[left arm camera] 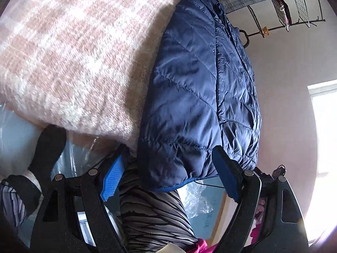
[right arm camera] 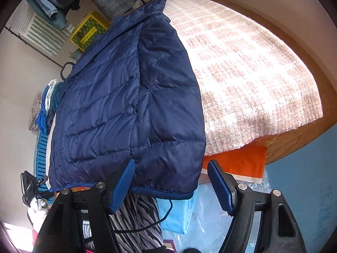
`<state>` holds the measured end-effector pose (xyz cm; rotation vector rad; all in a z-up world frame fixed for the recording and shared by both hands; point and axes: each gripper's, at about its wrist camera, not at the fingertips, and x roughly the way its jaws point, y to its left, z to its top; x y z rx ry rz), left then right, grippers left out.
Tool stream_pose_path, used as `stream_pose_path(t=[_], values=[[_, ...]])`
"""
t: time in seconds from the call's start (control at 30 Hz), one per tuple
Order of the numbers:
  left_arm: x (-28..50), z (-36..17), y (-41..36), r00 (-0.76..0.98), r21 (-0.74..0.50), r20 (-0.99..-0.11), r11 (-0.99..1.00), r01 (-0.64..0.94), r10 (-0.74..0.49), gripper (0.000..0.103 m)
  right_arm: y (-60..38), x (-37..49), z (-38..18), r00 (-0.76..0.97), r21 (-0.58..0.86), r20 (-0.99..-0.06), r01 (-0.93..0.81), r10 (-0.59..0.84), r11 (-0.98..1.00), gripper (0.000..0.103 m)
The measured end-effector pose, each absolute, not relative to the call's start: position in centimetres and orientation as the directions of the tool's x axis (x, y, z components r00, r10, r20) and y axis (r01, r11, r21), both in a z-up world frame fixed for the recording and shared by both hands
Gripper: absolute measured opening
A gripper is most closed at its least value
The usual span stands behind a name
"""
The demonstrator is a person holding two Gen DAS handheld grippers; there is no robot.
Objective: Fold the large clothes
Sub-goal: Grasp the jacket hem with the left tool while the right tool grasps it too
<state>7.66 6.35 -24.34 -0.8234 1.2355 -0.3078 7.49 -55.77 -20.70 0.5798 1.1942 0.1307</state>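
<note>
Navy quilted jacket [right arm camera: 130, 109] was found partly folded along the blanket-covered bed's [right arm camera: 252, 73] near edge, hem overhanging; left gripper [left arm camera: 168, 179] and right gripper [right arm camera: 171, 184] were spread wide, empty; hem grasp judged next.

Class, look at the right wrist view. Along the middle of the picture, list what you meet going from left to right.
Blue slatted crate → navy quilted jacket → pink and white checked blanket → wooden edge.
</note>
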Motion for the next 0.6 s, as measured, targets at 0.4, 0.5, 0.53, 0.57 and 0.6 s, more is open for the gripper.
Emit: stream_pose_path(t=[0.4,0.5,0.53,0.57,0.6], values=[[6.5,-22.7,4.8,0.303,-0.723,-0.686,0.665,-0.184,-0.662,0.025,-53.6,8.1,-20.3,0.348,0.558,-0.792,0.078,0.502,0.826,0.029],[6.7,-21.1,4.8,0.325,-0.729,-0.674,0.669,-0.148,-0.663,0.015,-53.6,7.7,-18.8,0.374,0.555,-0.782,0.055,0.498,0.830,0.011],[6.7,-20.5,4.7,0.335,-0.731,-0.669,0.669,-0.133,-0.664,0.013,-53.8,7.6,-18.3,0.384,0.557,-0.778,0.056,0.497,0.829,0.008],[6.9,-19.9,4.7,0.342,-0.733,-0.664,0.669,-0.124,-0.664,0.012,-53.9,7.6,-17.7,0.394,0.555,-0.777,0.064,0.490,0.829,0.007],[7.0,-19.3,4.7,0.352,-0.737,-0.658,0.666,-0.117,-0.666,0.010,-53.9,7.7,-17.3,0.401,0.556,-0.776,0.070,0.487,0.828,0.005]])
